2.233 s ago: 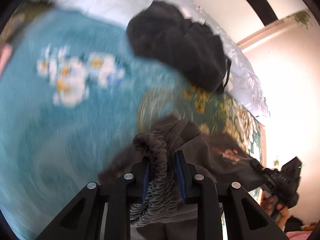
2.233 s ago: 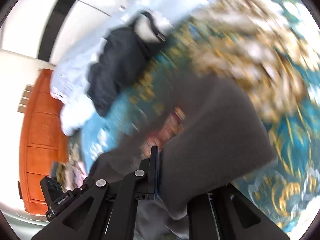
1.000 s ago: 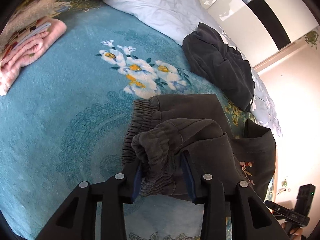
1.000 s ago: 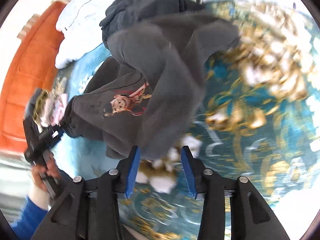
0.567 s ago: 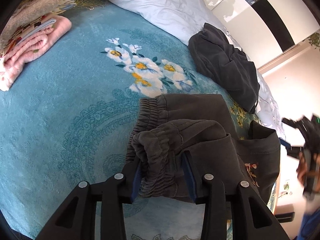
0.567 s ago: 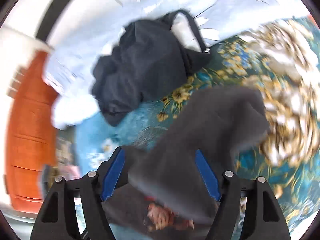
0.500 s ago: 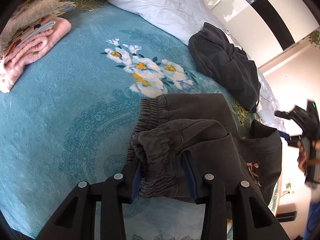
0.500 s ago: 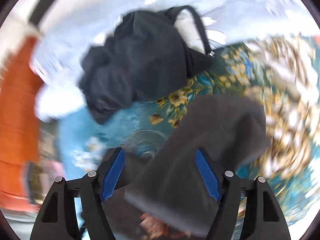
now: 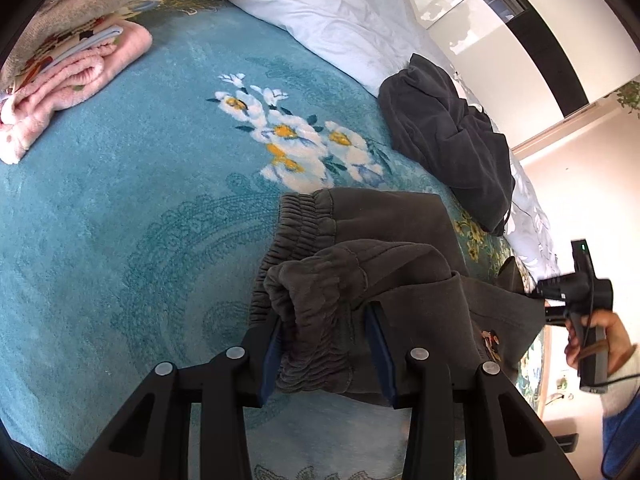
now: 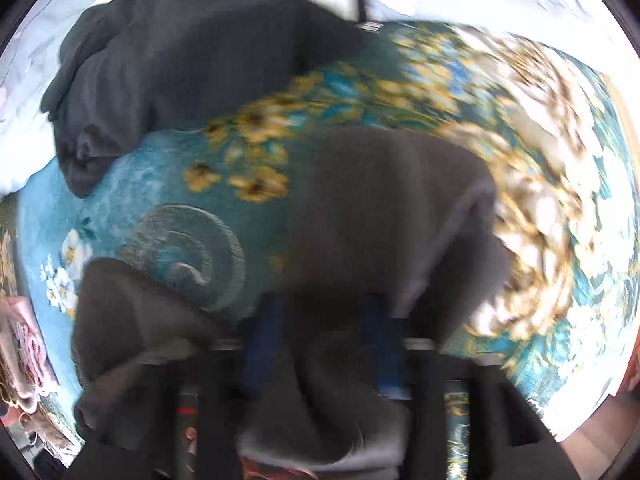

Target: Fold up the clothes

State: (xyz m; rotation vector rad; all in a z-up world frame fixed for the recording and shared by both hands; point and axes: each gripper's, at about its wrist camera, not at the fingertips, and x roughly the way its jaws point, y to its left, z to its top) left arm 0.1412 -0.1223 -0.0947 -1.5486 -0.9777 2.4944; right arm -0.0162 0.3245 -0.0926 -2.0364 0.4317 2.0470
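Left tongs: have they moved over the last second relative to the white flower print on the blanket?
No. The left tongs still clamp the grey cuff, just below the white flower print.

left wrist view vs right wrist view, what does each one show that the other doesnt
Only the left wrist view shows the left gripper clamped on the elastic waistband of the grey sweatpants, and a hand holding the other gripper's handle at the right edge. Only the right wrist view, which is blurred, shows the right gripper with grey cloth bunched between its blue pads, and the gold floral border. Both show the teal blanket, the dark garment pile, the white bedding and the folded pink clothes.
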